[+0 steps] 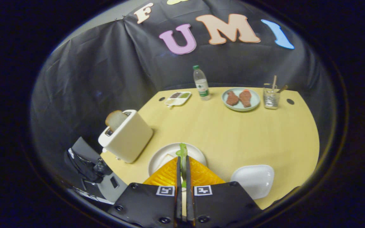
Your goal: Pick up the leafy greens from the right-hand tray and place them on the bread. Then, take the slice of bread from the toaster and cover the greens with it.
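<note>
My gripper [182, 160] is shut on the leafy greens [182, 151], whose green tip sticks out past the fingertips. It hovers over a round white plate [160, 157] where a pale slice of bread [169, 156] peeks out left of the fingers. A white toaster [127, 135] stands just left of the plate, with a browned slice of bread [115, 119] sticking up from its slot. To the right of the fingers lies the white square tray [254, 180], bare.
At the far side of the yellow table [233, 133] stand a water bottle [201, 83], a light blue plate with two brown pieces [241, 98], a glass with sticks [271, 96] and a small divided sauce dish [178, 98]. A dark device [89, 164] sits off the table's left edge.
</note>
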A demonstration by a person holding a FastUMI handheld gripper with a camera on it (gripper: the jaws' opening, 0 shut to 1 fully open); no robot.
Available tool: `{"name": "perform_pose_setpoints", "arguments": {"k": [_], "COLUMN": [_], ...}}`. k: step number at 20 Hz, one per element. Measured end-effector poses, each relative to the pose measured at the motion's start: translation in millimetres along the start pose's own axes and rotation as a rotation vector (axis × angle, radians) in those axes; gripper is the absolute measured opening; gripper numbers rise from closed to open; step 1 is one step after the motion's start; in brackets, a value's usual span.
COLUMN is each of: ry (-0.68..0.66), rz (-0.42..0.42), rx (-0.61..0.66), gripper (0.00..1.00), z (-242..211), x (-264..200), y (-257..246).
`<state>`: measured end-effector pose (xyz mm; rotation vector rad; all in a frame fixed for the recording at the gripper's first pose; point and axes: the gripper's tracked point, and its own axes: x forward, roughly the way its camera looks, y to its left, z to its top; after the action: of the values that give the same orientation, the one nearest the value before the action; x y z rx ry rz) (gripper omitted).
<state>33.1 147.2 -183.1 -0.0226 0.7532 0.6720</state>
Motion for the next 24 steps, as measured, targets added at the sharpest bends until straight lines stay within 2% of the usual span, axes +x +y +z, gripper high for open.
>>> {"name": "perform_pose_setpoints", "arguments": {"k": [4,6,8,12,15,18,22,24], "ry": [0.005,0.018,0.041,0.118,0.146,0.146,0.164,0.161], "rz": [0.126,0.125,0.085,-0.064,-0.173,-0.232,-0.272,-0.305], "rx": [0.083,0.121,0.174,0.235,0.224,0.186,0.146,0.109], "gripper": [0.09,0.08,0.08,0.08,0.08,0.08,0.08,0.12], "z": [-3.1,-12.7,-31.2,-71.9,-91.2,-96.5,-103.9,-103.8], "x": [31.4,49.2,67.9,82.4,81.3,81.2,86.7,85.2], "y": [56.5,62.5,55.4,13.4,-17.6,-32.8,-41.1,-44.4]}}
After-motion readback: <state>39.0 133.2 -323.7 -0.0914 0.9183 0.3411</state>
